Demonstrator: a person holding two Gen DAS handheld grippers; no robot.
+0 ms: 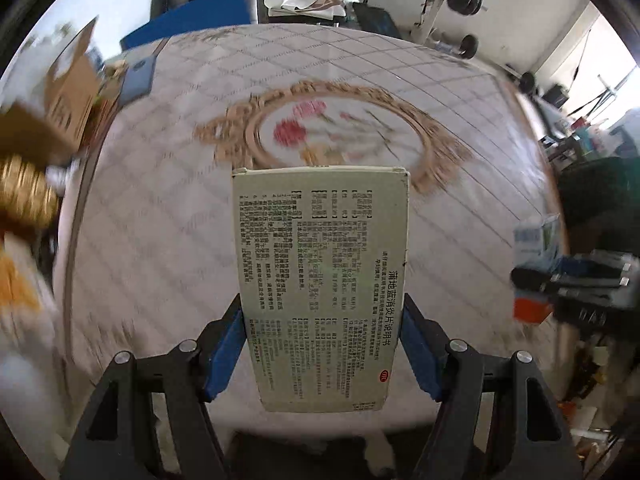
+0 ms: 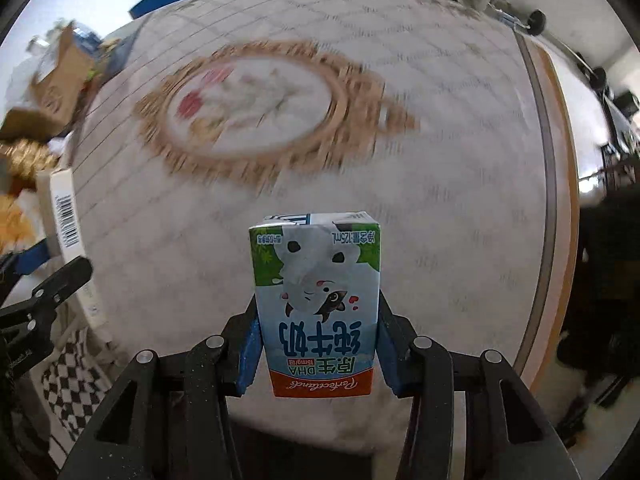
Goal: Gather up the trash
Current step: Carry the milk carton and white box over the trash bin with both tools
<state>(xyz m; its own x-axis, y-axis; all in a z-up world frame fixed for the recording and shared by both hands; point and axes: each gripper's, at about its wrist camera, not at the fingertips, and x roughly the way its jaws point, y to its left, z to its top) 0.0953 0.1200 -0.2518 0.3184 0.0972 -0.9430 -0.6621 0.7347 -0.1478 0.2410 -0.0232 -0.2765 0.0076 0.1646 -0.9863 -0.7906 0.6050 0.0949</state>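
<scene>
Pale printed medicine box (image 1: 322, 280) and small milk carton (image 2: 316, 304), each clamped between blue fingers (image 1: 224, 356).

Left gripper (image 1: 322, 344): medicine box (image 1: 320, 280) clamped between its jaws, held above the surface (image 1: 160, 240), sticking forward past the fingertips.
Right gripper (image 2: 318, 348): milk carton (image 2: 316, 304) squeezed between its jaws, upside down, above the same surface.
Between the two: from the right wrist view the medicine box sits at the far left, so the left gripper is beside the right one.
Ahead of both: oval medallion (image 1: 332, 128) on the surface, beyond the held items.
Far left edge: cardboard box (image 1: 72, 92), off the surface's side.
Far end: blue board (image 1: 188, 16) behind the surface.
Right side: clutter beyond the surface's edge, too blurred to name.
</scene>
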